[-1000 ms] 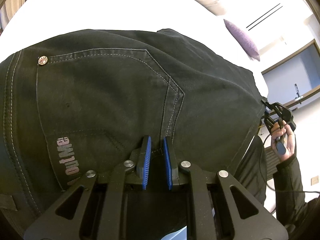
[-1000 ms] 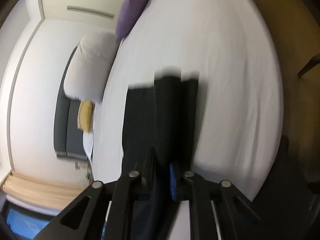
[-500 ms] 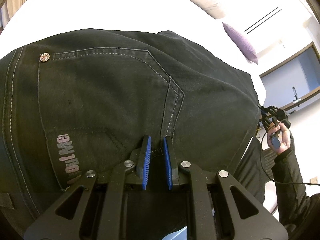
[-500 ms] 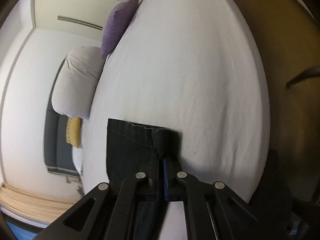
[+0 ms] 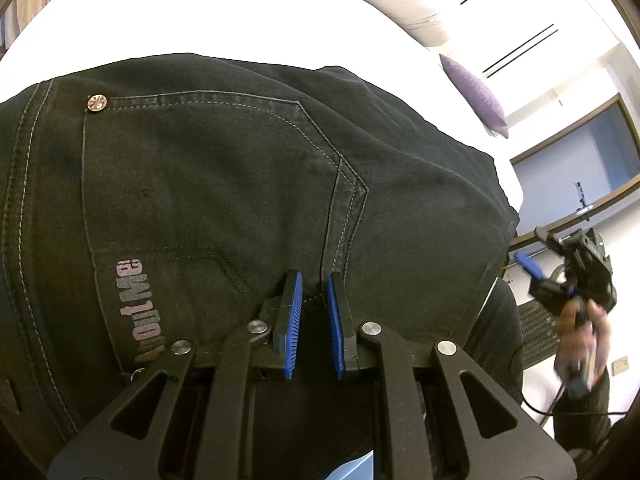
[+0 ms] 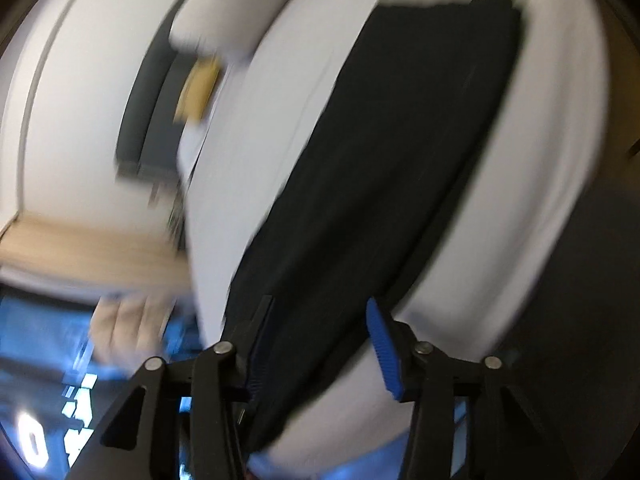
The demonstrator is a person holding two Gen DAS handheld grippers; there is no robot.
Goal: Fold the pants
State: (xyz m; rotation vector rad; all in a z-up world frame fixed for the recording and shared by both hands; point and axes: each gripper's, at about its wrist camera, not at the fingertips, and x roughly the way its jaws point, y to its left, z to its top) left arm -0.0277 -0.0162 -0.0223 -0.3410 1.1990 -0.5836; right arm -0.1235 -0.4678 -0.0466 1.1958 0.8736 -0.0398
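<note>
Black jeans [image 5: 224, 184] lie on the white bed [image 5: 200, 12], back pocket and rivet up. My left gripper [image 5: 314, 286] is nearly shut, its blue pads pinching the waistband edge of the jeans. In the blurred right wrist view the jeans [image 6: 400, 160] stretch long and flat across the bed [image 6: 552, 184]. My right gripper [image 6: 316, 316] is open and empty above the near end of the jeans. It also shows in the left wrist view [image 5: 536, 256], held in the air off the bed's right side.
Grey and purple pillows [image 5: 476, 92] lie at the head of the bed. A dark headboard and a yellow cushion [image 6: 200, 88] show in the right wrist view. The bed edge drops to dark floor at right.
My right gripper has opened, let go of the jeans' leg end, and swung away fast, blurring its view. My left gripper holds still on the waistband.
</note>
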